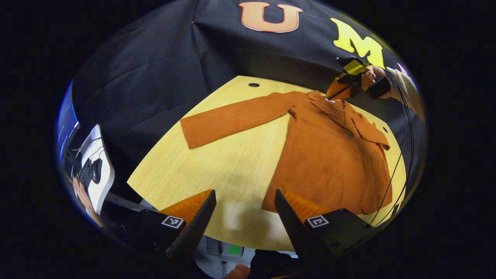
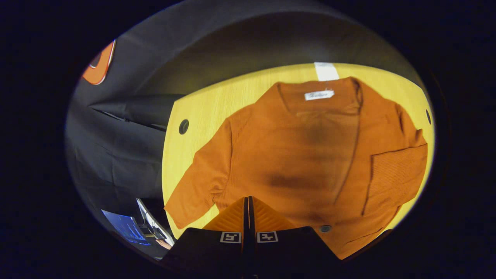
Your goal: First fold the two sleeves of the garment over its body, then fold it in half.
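— Where is the jacket (image 1: 329, 155) being kept?

— It is being laid flat on the yellow table (image 1: 217, 166). In the left gripper view its collar (image 1: 323, 101) is being pointed at the far edge and its hem at the near edge, so its long way is being run from far to near.

— And the sleeves?

— One sleeve (image 1: 232, 120) is being stretched out sideways to the left on the bare wood. The other sleeve (image 1: 368, 130) is being laid over the body, on the right.

— Is any writing being shown?

— A small white label (image 2: 319, 95) is being seen inside the collar in the right gripper view. Its writing is too blurry to be read.

— How is the left gripper (image 1: 245, 199) being held?

— Its fingers are being kept wide apart above the near table edge, and nothing is being gripped.

— And the right gripper (image 2: 248, 203)?

— In its own view the fingers are being pressed together, with no cloth seen between them. In the left gripper view it is being held up by a hand (image 1: 370, 77) just above the collar.
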A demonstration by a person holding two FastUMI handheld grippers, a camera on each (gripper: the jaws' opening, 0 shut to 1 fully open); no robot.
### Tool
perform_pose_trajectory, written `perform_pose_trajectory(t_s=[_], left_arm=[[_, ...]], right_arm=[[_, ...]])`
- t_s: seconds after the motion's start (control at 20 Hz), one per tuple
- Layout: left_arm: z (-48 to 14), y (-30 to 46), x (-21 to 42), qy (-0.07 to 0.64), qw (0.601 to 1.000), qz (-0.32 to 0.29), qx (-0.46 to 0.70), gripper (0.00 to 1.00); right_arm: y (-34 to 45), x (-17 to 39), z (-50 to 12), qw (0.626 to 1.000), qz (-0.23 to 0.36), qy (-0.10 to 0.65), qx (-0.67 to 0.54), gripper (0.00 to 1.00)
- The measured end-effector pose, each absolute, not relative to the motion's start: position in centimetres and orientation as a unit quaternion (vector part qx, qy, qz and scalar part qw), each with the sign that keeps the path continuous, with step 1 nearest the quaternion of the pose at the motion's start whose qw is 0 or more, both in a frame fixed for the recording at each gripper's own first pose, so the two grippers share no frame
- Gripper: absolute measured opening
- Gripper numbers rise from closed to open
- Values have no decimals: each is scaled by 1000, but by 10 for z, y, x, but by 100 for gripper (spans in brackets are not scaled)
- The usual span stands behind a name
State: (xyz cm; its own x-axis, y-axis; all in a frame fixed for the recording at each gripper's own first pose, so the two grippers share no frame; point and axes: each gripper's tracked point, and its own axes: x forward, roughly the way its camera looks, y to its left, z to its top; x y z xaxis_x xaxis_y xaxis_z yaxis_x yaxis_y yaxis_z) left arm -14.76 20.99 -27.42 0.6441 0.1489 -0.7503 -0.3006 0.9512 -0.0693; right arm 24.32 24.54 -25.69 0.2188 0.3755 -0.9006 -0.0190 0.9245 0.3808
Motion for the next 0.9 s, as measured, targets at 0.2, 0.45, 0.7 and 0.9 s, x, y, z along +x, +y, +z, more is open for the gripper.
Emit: perform_pose_trajectory(t_s=[0.2,0.45,0.7,0.9], left_arm=[[-278,233,-153,412,894,151,-90,99],[-283,269,-125,419,881,187,-116,99],[-296,320,-70,442,852,224,-169,99],[-316,363,-44,490,807,260,-203,99]], right_arm=[[280,236,-297,755,119,629,138,0],[297,224,-306,744,126,642,138,0],[288,205,-279,744,144,634,153,13],[263,182,-258,751,155,623,155,65]])
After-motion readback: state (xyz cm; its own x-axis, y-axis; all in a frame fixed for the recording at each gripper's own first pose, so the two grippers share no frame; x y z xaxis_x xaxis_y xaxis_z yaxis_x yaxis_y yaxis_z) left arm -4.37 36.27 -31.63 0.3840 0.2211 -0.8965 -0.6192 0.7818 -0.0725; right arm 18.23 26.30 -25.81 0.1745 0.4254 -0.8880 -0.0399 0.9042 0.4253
